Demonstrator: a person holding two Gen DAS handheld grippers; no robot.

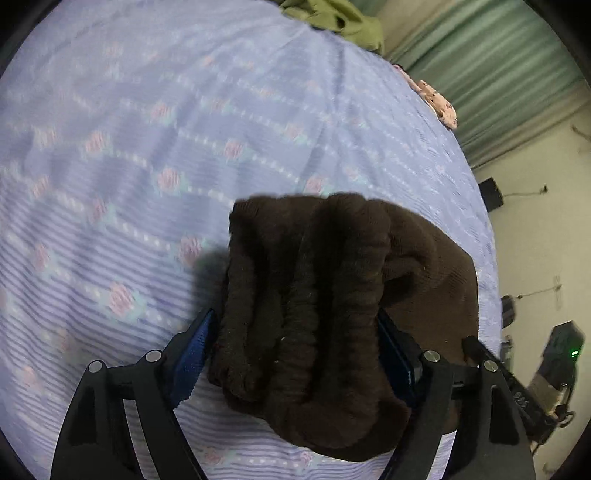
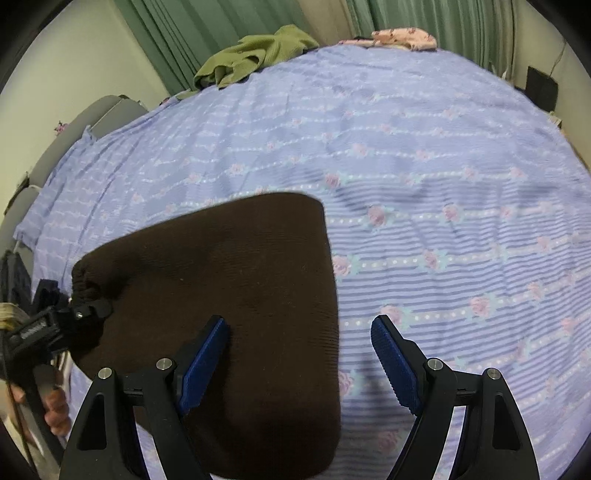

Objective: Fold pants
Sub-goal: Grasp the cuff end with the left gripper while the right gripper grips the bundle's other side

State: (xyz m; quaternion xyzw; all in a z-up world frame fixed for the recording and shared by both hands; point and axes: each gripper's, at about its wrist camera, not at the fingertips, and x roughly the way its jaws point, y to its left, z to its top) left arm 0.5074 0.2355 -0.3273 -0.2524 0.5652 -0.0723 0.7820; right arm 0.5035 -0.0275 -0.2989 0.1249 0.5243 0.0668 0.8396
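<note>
A: What has the left gripper (image 1: 295, 325) got?

B: Its two blue ribbed pads are clenched on the gathered, elastic-ribbed waistband end of the dark brown knit pants (image 1: 310, 302). In the left wrist view the bunched cloth fills the gap between the pads, from about 6 o'clock up to the centre, with a flatter part of the fabric spreading away toward 3 o'clock.

A: And the right gripper (image 2: 299, 332)?

B: Released. Its jaws stand wide apart with nothing between them. The left pad (image 2: 203, 365) hangs over the pants; the right pad is over bare bedding.

A: Where do the pants lie?

B: On the lavender striped bedsheet with pink rose motifs (image 2: 443, 177). In the right wrist view they (image 2: 229, 295) look like a smooth folded slab running from the centre down to 6 o'clock, their right edge fairly straight. At 9 o'clock the left gripper (image 2: 86, 308) pinches the puckered waistband corner, and the person's fingers (image 2: 55, 406) show around its handle at 8 o'clock.

A: Anything else on the bed?

B: A crumpled olive-green garment (image 2: 255, 55) at the far edge, around 11 o'clock, and a pink floral cloth (image 2: 402, 38) near 1 o'clock. Green pleated curtains (image 2: 207, 29) hang behind.
</note>
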